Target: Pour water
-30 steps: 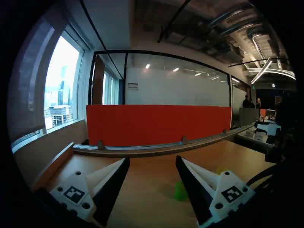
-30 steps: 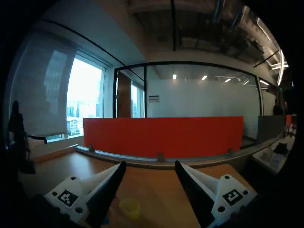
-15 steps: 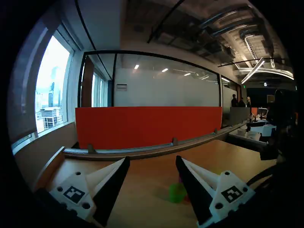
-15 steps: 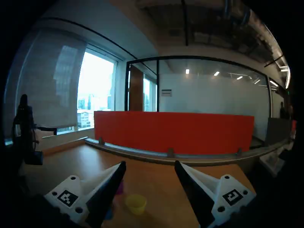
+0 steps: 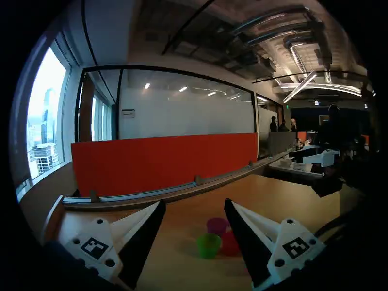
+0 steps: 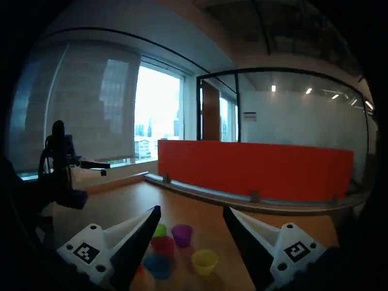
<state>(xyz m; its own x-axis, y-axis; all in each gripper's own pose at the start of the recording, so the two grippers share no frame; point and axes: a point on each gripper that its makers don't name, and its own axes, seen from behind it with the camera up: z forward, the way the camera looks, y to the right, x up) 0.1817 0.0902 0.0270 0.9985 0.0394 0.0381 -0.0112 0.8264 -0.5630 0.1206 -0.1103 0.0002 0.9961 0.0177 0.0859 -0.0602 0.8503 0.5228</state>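
Left gripper [image 5: 194, 201] and right gripper [image 6: 191, 208] both have their jaws wide apart, holding nothing. The cups crowd together on the desk [image 6: 121, 199], so a finger reaching for one could topple its neighbour. The green cup [image 6: 160, 229] sits behind and left of the red cup [image 6: 163, 245], the purple cup [image 6: 182, 234] just behind it, and the yellow cup [image 6: 204, 262] to its right. I cannot tell whether any holds water.

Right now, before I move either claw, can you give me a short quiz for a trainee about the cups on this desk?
1. True or false: the right claw is shut on the yellow cup.
2. In the right gripper view, which cup stands closest to the orange divider? A) blue B) purple C) yellow
3. In the left gripper view, what colour is the cup nearest the left claw?
Key: 1 false, it is open; 2 B, the purple cup; 3 the green cup.
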